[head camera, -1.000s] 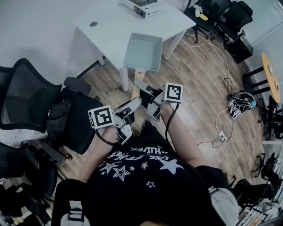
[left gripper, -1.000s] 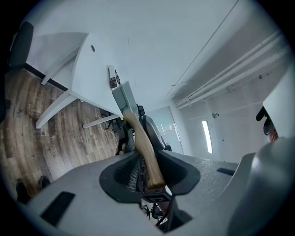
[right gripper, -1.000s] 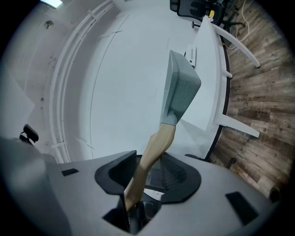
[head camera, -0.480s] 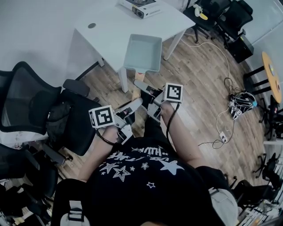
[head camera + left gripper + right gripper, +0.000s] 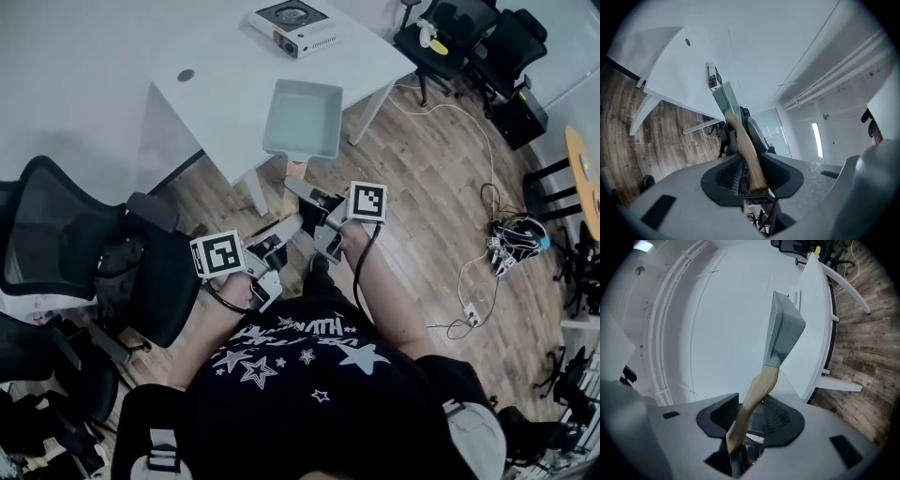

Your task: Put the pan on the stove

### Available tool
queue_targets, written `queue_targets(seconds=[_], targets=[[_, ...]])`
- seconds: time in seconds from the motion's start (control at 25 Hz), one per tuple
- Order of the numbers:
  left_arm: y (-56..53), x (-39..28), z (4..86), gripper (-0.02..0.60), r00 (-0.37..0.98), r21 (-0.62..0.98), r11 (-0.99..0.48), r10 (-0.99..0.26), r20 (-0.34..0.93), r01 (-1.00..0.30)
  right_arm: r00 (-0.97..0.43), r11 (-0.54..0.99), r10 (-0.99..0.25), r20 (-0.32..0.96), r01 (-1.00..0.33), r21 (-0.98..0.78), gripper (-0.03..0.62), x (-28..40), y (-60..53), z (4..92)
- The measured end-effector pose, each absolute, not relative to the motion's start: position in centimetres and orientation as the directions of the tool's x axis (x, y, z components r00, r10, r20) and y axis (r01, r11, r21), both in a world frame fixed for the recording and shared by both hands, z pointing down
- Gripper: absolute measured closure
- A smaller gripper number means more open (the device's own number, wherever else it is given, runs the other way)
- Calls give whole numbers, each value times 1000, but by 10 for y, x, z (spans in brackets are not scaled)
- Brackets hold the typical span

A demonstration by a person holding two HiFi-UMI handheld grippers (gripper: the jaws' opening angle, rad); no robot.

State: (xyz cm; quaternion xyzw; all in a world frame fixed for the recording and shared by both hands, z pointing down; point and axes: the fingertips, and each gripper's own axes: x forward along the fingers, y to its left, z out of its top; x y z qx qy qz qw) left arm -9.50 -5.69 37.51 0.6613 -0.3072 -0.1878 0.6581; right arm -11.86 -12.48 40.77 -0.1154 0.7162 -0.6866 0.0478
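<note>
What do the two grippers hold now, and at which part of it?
The pan: the left gripper and the right gripper both clamp its wooden handle.

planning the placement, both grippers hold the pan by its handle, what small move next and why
Probably carry the pan forward toward the stove: left gripper and right gripper both clamp its wooden handle, and it hangs short of that, over the table edge.
</note>
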Motion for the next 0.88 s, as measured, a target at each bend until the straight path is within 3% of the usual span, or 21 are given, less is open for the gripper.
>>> queue_targets(seconds=[0.48, 0.72, 0.88], targets=[[-57, -91, 407, 466, 693, 983, 18, -707, 142, -184, -984, 89, -167, 58, -74, -993, 433, -120, -124, 436], [-101, -68, 411, 466, 678, 990, 31, -726, 116, -136, -989, 93, -140, 46, -60, -994, 433, -105, -167, 445], [-75, -77, 415, 466, 661, 991, 37, -742, 115, -131, -991, 96, -117, 62, -73, -993, 433, -111, -141, 449]])
